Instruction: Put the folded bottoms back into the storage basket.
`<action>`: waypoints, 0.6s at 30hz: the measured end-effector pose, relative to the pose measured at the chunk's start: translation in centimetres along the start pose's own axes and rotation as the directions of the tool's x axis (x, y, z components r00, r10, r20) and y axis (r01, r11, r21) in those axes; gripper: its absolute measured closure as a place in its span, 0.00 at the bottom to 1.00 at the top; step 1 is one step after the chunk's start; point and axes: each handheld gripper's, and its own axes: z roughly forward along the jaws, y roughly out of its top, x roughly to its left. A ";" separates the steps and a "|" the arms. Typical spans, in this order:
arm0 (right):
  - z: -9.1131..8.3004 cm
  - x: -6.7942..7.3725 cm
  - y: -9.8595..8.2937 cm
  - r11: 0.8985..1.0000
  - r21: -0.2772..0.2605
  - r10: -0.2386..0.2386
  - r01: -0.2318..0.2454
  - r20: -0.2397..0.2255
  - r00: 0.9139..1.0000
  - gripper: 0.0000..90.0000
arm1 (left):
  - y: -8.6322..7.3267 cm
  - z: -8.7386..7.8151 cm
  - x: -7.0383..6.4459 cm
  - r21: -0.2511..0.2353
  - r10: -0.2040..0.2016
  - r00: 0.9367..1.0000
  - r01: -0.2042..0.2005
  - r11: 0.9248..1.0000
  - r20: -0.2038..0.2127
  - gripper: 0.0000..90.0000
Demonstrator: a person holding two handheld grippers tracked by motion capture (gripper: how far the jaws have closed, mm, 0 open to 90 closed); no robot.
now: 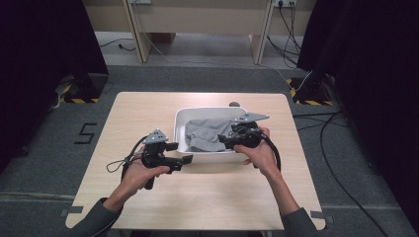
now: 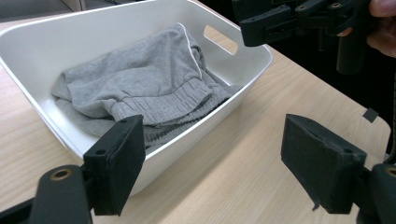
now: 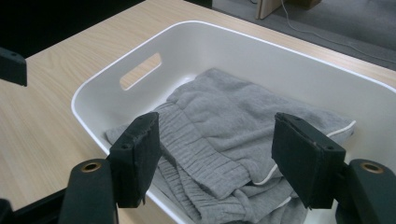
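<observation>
Grey garment [image 3: 233, 135] in white bin [image 3: 112, 100] | right tool [image 3: 217, 158] spread above | left tool [image 2: 210, 172] spread beside

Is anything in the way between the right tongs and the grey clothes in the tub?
Nothing visible. The right tongs are open just above the grey sweatpants, which lie uncovered in the white tub. The left tongs wait beside the tub.

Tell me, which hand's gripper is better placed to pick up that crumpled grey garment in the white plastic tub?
Probably the right gripper: its open jaws hang directly over the crumpled grey garment inside the white plastic tub. The left gripper, also open, sits outside the tub's wall.
</observation>
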 end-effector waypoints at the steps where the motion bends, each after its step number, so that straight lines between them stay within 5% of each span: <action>1: -0.1 0.1 -0.1 1.000 -0.005 0.001 -0.001 -0.002 1.000 0.37 | 0.0 -0.1 0.1 -0.002 -0.002 1.000 0.002 1.000 -0.006 0.24; 18: -1.4 1.4 -1.7 0.999 -0.038 -0.008 0.007 -0.036 0.999 0.37 | -1.5 -0.9 -0.7 -0.017 -0.012 0.999 0.013 1.000 0.035 0.21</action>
